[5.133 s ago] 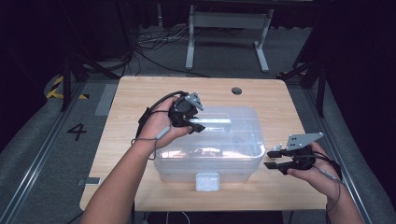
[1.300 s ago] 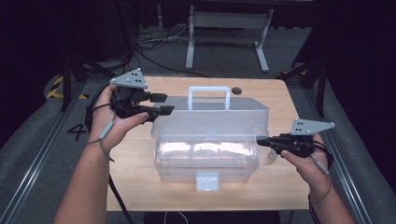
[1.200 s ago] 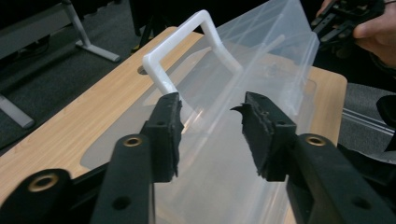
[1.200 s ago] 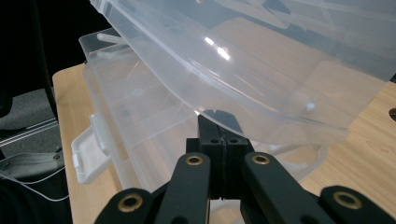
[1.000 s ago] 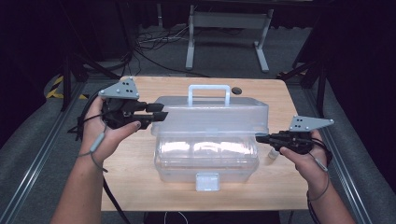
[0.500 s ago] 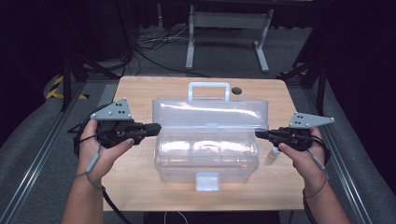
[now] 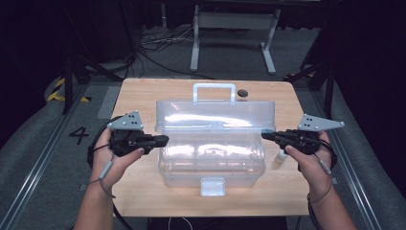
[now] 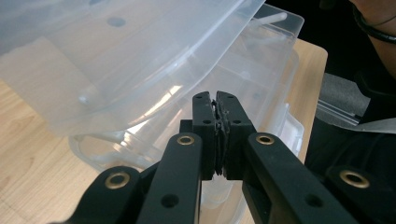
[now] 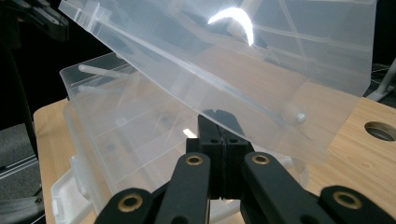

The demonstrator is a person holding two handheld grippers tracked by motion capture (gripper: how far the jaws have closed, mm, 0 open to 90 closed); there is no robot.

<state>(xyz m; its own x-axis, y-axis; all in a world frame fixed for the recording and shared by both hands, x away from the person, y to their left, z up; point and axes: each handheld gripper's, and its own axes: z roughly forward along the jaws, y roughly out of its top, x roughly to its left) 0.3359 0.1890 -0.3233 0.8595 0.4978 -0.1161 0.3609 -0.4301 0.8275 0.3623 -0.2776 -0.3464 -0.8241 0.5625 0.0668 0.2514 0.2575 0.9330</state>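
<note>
The clear plastic box [image 7: 210, 153] sits at the centre of the frame, its lid [image 7: 215, 117] raised. The left gripper [image 7: 160, 140] has come down beside its left end — jaws just closed, nothing between them. The right gripper [image 7: 265, 136] is closed too — both seem ready to lift the inner tray.

My high view looks forward and down on the tabletop [image 7: 143, 191]. Each tool view rides close, facing inward from opposite ends; all three share the box [image 7: 213, 143].
</note>
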